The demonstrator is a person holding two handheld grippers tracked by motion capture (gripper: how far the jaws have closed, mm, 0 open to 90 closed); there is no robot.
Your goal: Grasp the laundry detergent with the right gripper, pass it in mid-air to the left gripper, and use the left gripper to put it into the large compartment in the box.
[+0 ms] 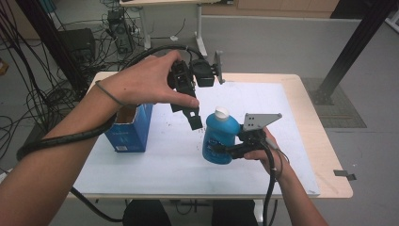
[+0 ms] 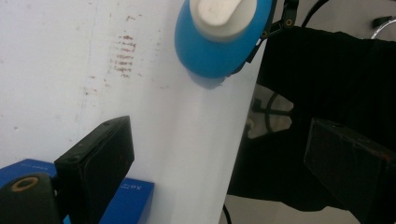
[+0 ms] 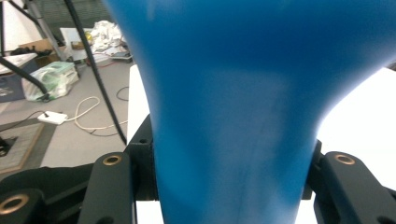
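While the right gripper [image 1: 221, 149] clamps the upright blue bottle [image 1: 219, 141], the left gripper [image 1: 193, 117] hovers at its 10 o'clock, fingers [image 2: 95, 163] spread, apparently over the cap [image 1: 221, 112].

Bottle [image 1: 219, 141] smooth blue plastic (white cap [image 1: 221, 112]); box [image 1: 131, 131] matt cardboard; claws black.

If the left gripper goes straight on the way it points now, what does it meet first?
Probably the white cap of the blue bottle; the left gripper, open, points down toward it. Depth is unclear.
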